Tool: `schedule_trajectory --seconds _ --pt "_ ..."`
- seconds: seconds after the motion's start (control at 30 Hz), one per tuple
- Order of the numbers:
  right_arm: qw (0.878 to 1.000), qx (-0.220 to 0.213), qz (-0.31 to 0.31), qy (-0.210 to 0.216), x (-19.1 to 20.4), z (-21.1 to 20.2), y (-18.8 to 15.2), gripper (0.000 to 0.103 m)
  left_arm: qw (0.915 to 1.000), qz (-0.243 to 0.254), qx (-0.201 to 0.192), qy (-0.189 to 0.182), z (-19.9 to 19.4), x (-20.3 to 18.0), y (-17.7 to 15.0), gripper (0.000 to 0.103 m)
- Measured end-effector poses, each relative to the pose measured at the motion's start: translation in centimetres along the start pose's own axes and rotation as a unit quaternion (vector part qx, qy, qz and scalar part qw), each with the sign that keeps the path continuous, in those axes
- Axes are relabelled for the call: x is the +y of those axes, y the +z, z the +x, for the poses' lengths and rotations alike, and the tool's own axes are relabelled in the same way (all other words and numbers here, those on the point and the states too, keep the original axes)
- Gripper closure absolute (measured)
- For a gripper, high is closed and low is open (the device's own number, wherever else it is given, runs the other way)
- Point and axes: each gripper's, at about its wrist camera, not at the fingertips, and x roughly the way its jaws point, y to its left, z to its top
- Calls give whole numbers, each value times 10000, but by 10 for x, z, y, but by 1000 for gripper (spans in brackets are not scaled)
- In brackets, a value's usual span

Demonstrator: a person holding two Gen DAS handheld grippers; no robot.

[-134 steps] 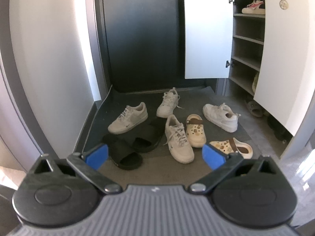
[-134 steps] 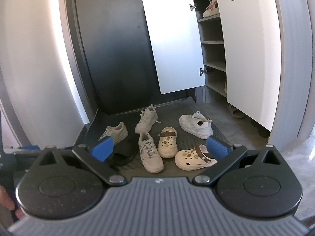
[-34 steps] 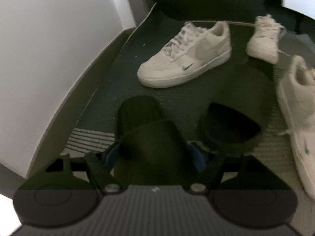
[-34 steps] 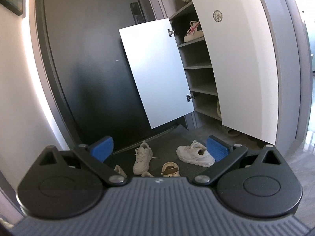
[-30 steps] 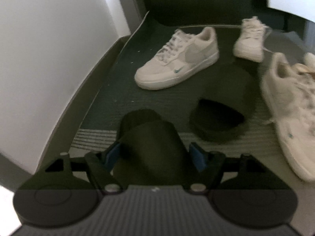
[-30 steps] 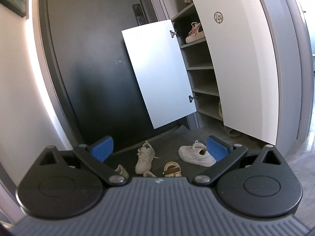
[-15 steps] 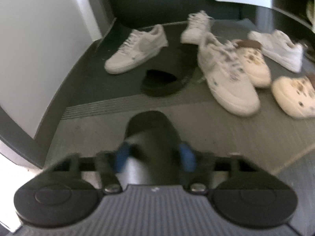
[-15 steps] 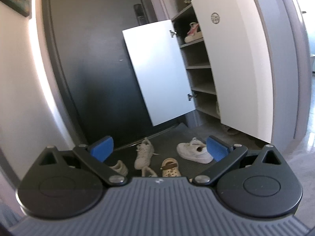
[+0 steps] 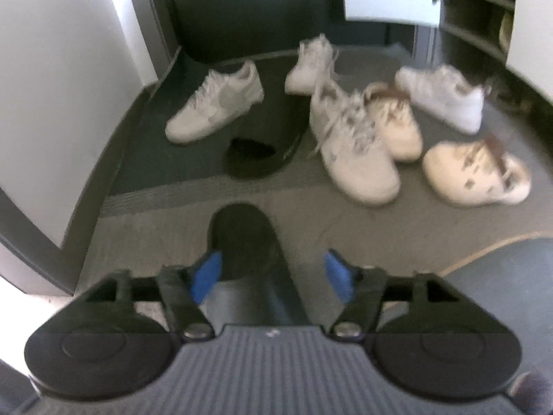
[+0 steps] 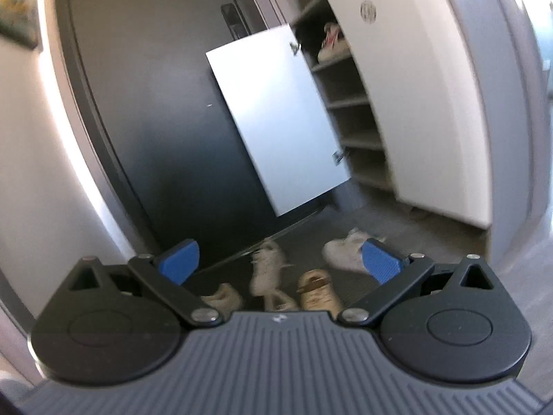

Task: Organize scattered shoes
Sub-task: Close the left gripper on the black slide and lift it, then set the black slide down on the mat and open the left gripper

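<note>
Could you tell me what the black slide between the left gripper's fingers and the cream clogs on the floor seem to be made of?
Black slide: looks like matte moulded foam or rubber, one seamless piece. Cream clogs: probably smooth moulded foam, rounded toes, a brown strap; blur leaves it open.

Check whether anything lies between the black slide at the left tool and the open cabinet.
Yes: a white sneaker and two cream clogs lie between the black slide and the cabinet shelves. The left tool's jaws are opening around it.
</note>
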Motion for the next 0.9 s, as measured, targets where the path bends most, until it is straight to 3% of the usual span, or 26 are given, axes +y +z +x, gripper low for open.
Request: schedule_trajectory --seconds 0.17,0.33,0.6,0.77,0.9 --pt "9995 83 274 100 14 24 -6 0 9996 -98 -172 -217 -53 21 36 9" --pt "9989 -56 416 229 22 24 -11 0 9989 123 -445 -112 -92 40 73 2" --pt "9960 -386 782 189 8 16 -8 0 9954 479 -770 -309 -139 58 124 0" --pt "9932 -217 1108 285 -3 28 -9 0 9925 389 -1024 -534 -173 74 156 0" --pt "9941 181 1051 185 -8 46 -11 0 9900 496 -1286 -312 -190 79 172 0"
